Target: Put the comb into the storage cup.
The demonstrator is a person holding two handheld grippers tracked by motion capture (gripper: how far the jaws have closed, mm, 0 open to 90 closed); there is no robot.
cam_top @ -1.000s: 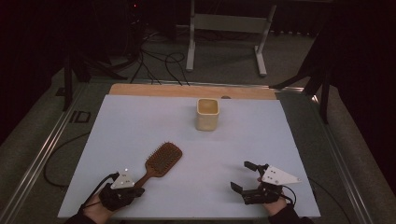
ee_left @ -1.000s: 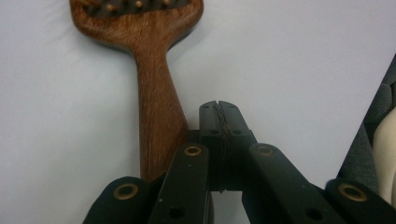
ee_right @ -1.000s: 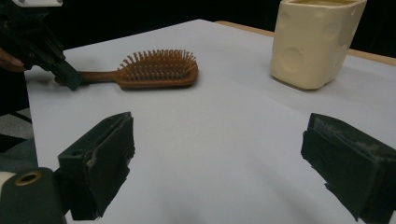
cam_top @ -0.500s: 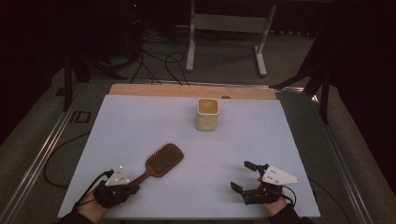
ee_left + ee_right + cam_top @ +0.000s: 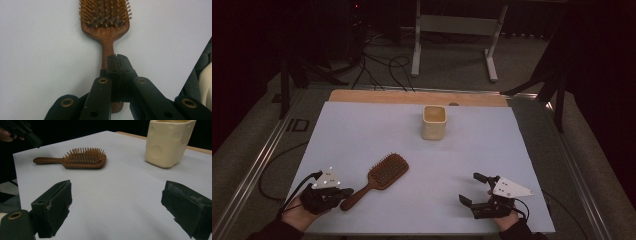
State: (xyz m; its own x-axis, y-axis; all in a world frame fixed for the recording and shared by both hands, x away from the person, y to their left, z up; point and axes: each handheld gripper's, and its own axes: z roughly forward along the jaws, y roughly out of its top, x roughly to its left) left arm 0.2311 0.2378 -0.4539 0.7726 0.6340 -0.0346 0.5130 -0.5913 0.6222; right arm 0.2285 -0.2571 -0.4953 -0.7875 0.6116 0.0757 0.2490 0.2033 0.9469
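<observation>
Hairbrush (image 5: 385, 171) lay bristles-up on the white mat (image 5: 362, 130). Left gripper (image 5: 117, 58) hovered over its handle, jaws pressed together empty. Right gripper (image 5: 473, 189) stood spread.

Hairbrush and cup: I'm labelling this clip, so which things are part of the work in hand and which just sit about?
In the job:
hairbrush, flat on the table
left gripper, shut, above the handle
cream cup, upright

Lying about:
right gripper, open, idle
white table sheet
metal stand
floor cables
</observation>
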